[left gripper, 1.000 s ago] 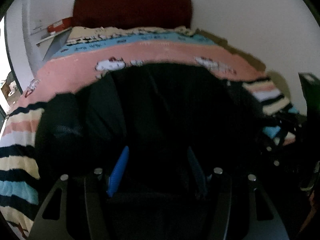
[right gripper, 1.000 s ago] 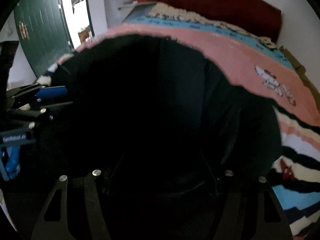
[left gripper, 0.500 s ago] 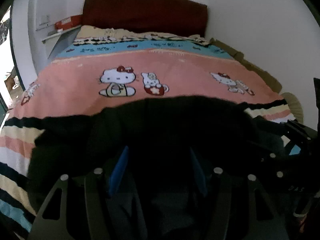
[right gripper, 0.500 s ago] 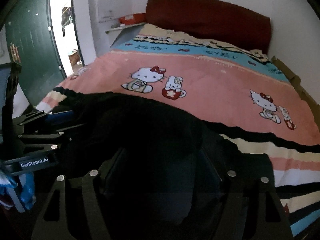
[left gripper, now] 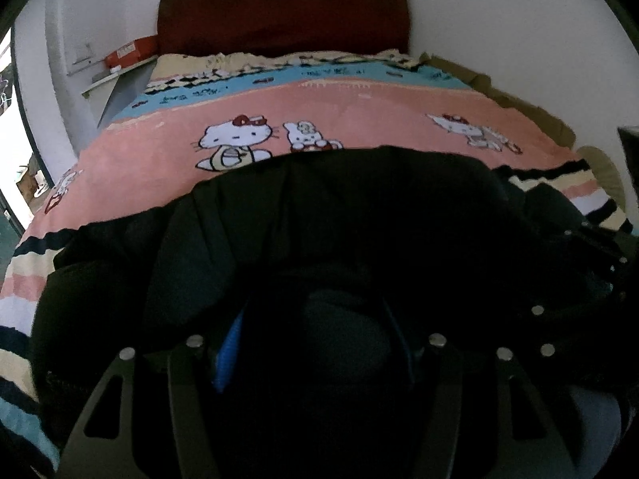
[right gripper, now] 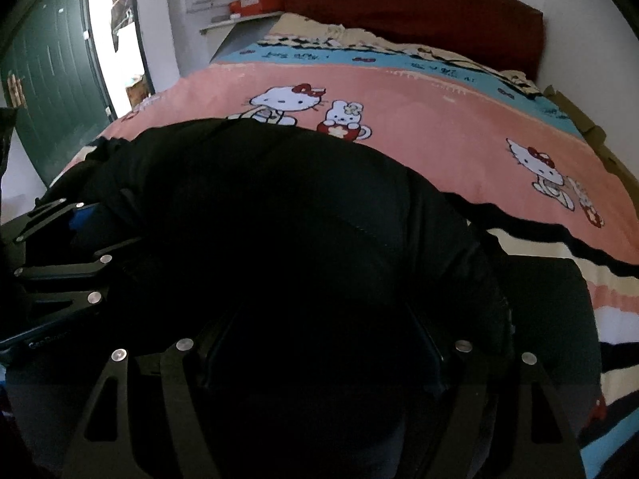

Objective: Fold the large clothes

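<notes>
A black padded jacket (left gripper: 359, 207) lies bunched over the near, striped end of the bed. It fills the lower half of both views. My left gripper (left gripper: 311, 331) is shut on a thick fold of it; black fabric bulges between the blue-padded fingers (left gripper: 227, 343). My right gripper (right gripper: 319, 339) is shut on another thick fold of the jacket (right gripper: 279, 199), and its fingers are mostly buried in the cloth. The two grippers sit close side by side: the left gripper (right gripper: 60, 239) shows at the left edge of the right wrist view, and the right gripper (left gripper: 591, 263) at the right edge of the left wrist view.
The bed carries a pink cartoon-cat blanket (left gripper: 359, 119) with blue and striped bands. Behind it stands a dark red headboard (left gripper: 279, 16). A shelf with a red box (left gripper: 131, 50) is at the left wall. A green door (right gripper: 48, 80) stands open at the left. A white wall runs along the right side.
A second ago the jacket hung raised and hid most of the blanket. Both grippers have since come down and forward with it, and the cartoon cats show above its edge.
</notes>
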Demonstrator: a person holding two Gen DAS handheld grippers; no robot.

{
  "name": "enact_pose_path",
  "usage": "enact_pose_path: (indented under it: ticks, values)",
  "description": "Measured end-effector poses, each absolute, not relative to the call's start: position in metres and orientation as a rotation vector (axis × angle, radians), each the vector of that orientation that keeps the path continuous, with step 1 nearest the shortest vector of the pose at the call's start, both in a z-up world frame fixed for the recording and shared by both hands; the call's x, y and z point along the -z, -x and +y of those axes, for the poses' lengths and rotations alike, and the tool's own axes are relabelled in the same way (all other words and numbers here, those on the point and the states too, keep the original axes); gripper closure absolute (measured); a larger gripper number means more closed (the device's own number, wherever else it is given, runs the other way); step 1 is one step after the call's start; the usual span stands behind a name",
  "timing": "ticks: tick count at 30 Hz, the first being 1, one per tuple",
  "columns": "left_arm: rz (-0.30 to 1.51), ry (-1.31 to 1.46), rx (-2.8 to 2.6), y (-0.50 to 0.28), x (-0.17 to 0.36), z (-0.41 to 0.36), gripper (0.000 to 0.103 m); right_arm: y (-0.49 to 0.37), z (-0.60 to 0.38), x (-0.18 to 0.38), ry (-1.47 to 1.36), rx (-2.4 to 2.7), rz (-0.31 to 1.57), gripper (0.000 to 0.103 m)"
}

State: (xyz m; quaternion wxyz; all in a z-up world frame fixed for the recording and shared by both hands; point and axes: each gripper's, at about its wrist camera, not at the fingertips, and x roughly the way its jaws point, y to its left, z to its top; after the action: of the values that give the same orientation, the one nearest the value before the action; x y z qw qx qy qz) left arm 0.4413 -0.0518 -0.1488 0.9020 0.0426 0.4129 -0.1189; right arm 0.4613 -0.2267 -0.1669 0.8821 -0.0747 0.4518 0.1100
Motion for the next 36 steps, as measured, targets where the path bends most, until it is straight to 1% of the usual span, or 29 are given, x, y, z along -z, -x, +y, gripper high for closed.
enact_pose_path:
  ticks: [10, 14, 19, 26, 36]
  values:
    - [0.843, -0.084, 0.244, -0.387, 0.123, -0.053, 0.043, -0.405, -0.228, 0.134, 0.148, -0.282, 0.929, 0.030]
    - [0.836, -0.087, 0.243, -0.368, 0.121, -0.054, 0.043, -0.380, -0.228, 0.128, 0.157, -0.310, 0.919, 0.030]
    - [0.847, -0.082, 0.233, -0.365, 0.135, -0.055, 0.043, -0.375, -0.228, 0.145, 0.176, -0.327, 0.956, 0.030]
    - [0.836, -0.089, 0.224, -0.365, 0.151, -0.055, 0.041, -0.383, -0.232, 0.171, 0.164, -0.339, 0.958, 0.028]
    - [0.824, -0.084, 0.225, -0.364, 0.160, -0.054, 0.040, -0.390, -0.234, 0.184, 0.166, -0.340, 0.967, 0.026]
